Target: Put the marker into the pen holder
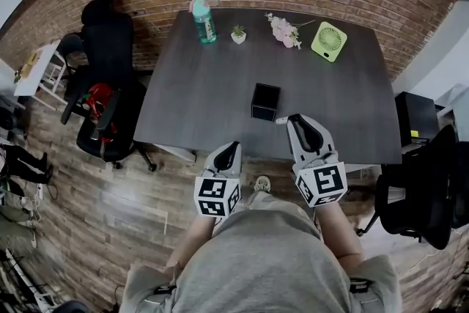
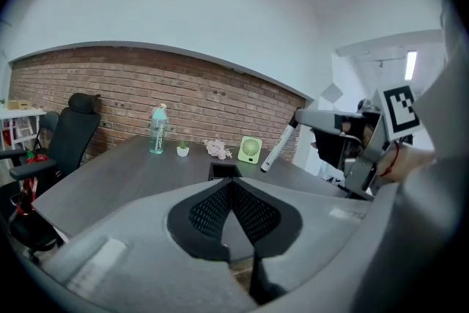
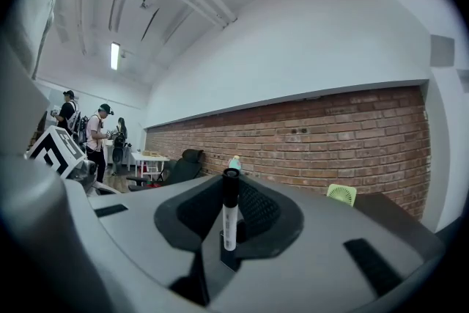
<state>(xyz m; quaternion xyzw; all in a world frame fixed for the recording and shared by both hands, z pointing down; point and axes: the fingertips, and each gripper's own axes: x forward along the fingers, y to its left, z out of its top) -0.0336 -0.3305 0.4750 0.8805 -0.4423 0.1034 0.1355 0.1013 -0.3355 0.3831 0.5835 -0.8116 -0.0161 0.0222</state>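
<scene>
The black square pen holder point(image 1: 264, 101) stands on the dark table point(image 1: 198, 91), near its front edge; in the left gripper view the pen holder point(image 2: 223, 171) shows just past the jaws. My right gripper point(image 1: 293, 119) hovers just right of it, shut on the marker point(image 3: 230, 212), a white barrel with a black cap that stands across the jaws. The marker point(image 2: 277, 146) hangs slanted over the table, its tip point(image 1: 281, 121) pointing toward the holder. My left gripper point(image 1: 231, 148) stays at the table's front edge, its jaws shut on nothing.
Along the far side of the table stand a teal bottle point(image 1: 204, 20), a small potted plant point(image 1: 238, 34), pink flowers point(image 1: 284, 31) and a green fan point(image 1: 329, 41). Black office chairs stand at the left point(image 1: 106, 77) and right point(image 1: 425, 187). People point(image 3: 95, 139) stand far off.
</scene>
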